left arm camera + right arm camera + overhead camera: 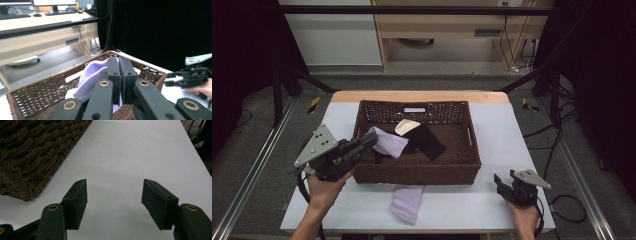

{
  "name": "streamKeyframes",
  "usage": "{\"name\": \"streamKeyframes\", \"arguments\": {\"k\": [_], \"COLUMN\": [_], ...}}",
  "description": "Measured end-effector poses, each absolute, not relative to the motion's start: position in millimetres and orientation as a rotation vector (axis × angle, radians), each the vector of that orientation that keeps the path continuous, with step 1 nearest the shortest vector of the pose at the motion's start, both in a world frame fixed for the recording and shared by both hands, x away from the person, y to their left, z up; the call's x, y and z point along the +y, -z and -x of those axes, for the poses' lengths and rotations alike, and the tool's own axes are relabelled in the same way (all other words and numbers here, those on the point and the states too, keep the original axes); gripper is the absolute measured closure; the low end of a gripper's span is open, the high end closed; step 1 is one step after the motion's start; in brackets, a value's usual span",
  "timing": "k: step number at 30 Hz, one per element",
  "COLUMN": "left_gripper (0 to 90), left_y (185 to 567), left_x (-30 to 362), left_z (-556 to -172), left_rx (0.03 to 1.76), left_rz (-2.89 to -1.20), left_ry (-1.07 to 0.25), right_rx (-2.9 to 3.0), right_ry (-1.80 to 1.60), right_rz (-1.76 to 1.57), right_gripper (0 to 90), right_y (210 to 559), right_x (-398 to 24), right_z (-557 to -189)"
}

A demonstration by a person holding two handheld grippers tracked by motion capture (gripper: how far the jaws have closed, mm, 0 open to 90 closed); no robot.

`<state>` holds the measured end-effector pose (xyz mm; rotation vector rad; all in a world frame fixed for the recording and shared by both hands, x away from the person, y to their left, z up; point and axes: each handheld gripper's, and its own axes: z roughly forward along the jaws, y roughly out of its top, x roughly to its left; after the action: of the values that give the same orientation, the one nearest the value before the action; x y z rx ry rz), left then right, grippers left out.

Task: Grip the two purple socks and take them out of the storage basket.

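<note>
Left gripper point(371, 140): clenched on lavender sock point(387, 142), pinched at one end, carried over near-left rim of wicker basket point(414, 175). Right gripper point(113, 202): released, nothing between the jaws, low over white table point(130, 150). Second lavender sock point(407, 202): flat on table, just before basket. Black sock point(427, 141) and cream sock point(406, 126): inside basket, farther back. Held sock judged light, limp, non-fragile; drooped from grip; best taken at cuff or folded edge.
</note>
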<state>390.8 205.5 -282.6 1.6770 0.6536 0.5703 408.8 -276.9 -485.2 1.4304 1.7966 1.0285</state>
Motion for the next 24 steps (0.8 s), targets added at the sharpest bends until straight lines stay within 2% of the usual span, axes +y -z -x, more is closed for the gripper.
{"name": "streamKeyframes", "arguments": {"k": [19,24], "left_gripper": [86.9,86.8], "left_y": [320.3,347.9], "left_x": [194.2,188.4], "left_z": [-354.4,-352.7], "left_rx": [0.597,0.614], "left_rz": [-1.757,-1.839], "left_ry": [-0.493,-0.447], "right_rx": [1.794,1.794], "right_ry": [-1.033,-1.033], "right_rz": [-1.423,-1.422], "right_gripper": [37.5,37.5], "right_y": [485.1,485.0], "right_x": [-277.2,-277.1], "right_z": [-408.2,-408.1]}}
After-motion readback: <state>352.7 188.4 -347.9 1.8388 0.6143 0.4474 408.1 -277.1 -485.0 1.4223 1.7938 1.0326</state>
